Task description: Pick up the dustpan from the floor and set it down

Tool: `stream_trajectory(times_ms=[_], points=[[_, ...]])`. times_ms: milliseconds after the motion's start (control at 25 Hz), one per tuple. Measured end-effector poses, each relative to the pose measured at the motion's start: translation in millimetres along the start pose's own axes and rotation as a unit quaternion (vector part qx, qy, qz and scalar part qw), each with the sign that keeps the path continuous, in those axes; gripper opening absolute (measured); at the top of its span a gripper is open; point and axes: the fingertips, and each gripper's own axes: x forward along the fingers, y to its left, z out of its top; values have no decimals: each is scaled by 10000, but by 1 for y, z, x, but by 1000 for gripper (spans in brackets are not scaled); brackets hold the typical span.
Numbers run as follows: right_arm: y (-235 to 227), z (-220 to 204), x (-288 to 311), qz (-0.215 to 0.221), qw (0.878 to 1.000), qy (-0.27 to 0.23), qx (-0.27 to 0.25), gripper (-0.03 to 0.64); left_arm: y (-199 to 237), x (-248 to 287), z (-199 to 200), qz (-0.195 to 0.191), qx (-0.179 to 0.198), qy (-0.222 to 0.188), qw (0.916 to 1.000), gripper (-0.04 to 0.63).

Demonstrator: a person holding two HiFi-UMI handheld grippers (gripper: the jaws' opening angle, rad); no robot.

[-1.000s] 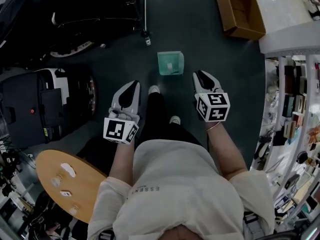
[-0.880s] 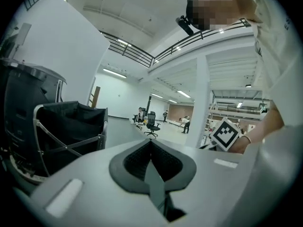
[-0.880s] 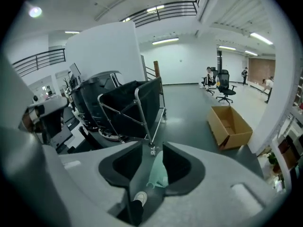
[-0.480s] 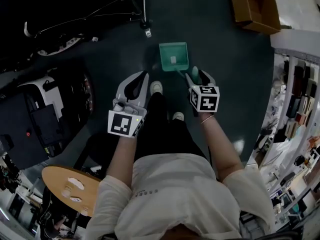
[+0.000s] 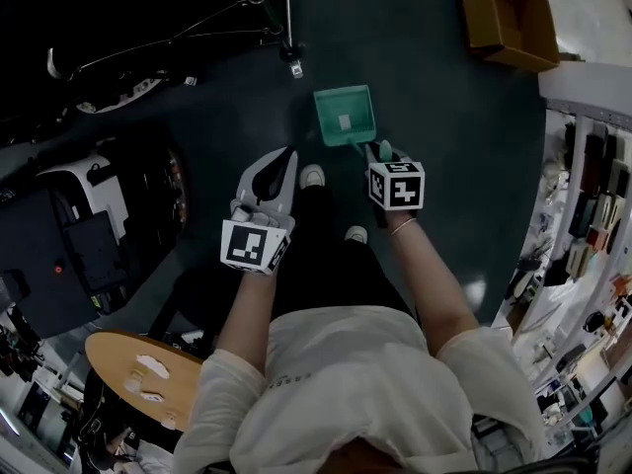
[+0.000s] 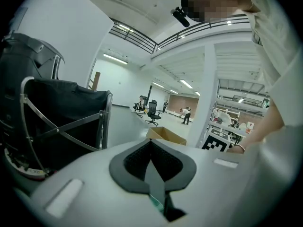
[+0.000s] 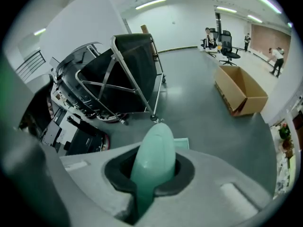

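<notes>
Green plastic dustpan (image 5: 345, 117) on the grey floor (image 5: 444, 146), grasp in progress, no lift yet.
Right gripper (image 5: 381, 156) points down over the dustpan handle (image 7: 154, 162). Its jaws are closing with the handle's rounded end between the pads, which look to be bearing on it already. Left gripper (image 5: 281, 163) hangs alongside, jaws together, holding nothing. Pan appears to rest on the floor just ahead of the person's shoe (image 5: 312, 176). Judged left to do: lift and set down.
</notes>
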Motion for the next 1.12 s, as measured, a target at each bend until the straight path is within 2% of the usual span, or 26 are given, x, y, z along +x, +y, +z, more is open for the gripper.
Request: stream_trajectory(times_ms=[240,440,640,800,1120], points=[[2,5,-58,183,9993,-251,187,6,-18,-19,18,93,-121,-288,9995,8],[16,-10,-129,343,9986,-396,-120,3,-57,-51,40,165,-199,-556,9981,8],[28,-46,-203,417,9961,-583,-518,3,-116,-98,51,148,-134,-793,9967,8],[20,-82,-254,412,9947,-741,-575,2,-163,-139,45,208,-31,-909,9956,8],[8,-135,-314,359,9914,-951,-825,0,-207,-198,40,538,44,-1146,9919,8]])
